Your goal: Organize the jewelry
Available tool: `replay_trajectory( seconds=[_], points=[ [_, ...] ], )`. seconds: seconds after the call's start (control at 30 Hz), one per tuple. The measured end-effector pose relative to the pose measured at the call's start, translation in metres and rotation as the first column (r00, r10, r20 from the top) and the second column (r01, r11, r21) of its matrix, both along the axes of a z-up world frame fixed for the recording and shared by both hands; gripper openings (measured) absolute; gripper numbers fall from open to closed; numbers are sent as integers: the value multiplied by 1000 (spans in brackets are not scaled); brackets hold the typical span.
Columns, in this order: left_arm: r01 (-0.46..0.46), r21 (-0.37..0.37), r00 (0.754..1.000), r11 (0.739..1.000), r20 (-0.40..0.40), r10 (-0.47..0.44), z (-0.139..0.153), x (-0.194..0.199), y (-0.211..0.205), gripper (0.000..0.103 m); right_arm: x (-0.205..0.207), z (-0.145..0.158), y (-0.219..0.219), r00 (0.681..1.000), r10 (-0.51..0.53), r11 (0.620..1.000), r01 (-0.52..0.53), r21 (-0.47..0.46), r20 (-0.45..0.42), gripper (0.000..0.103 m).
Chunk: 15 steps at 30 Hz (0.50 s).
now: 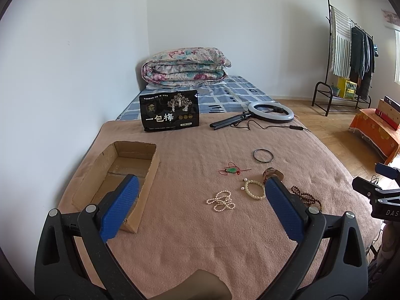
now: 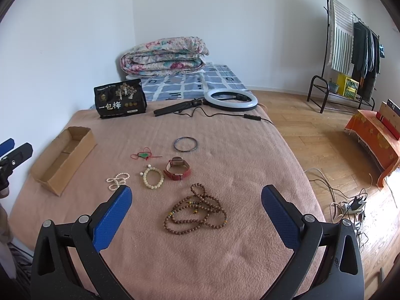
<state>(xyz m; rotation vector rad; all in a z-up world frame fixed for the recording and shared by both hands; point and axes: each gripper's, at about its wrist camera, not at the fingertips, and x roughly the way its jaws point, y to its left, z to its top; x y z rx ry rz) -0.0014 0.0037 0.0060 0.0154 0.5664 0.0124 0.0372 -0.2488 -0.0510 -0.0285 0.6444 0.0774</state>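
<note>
Each hand-held gripper (image 2: 196,203) has black arms, silver screws and textured blue pads (image 2: 113,216).

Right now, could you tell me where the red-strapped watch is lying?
In the right wrist view the watch lies mid-blanket, just right of the cream bead bracelet, with the dark bangle beyond it and the brown bead necklace nearer the camera.

You're in somebody's bedroom, pretty clearly. There's a bed with a pinkish-brown blanket (image 2: 225,250) spread on the near part, a checked blue sheet (image 2: 200,80) further back, and a folded floral quilt (image 2: 162,56) against the far wall. Clothes rack (image 2: 355,45) with hanging garments far right, wooden floor (image 2: 312,137) beside it.
</note>
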Motion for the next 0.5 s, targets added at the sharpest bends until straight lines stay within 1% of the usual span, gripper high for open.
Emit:
replay_trajectory(
  seconds=[0.5],
  points=[
    [0,-2,1000,1000,0,0,-1,0,-1,102,0,-3,1,1000,1,1000,-1,3,-8,102]
  ],
)
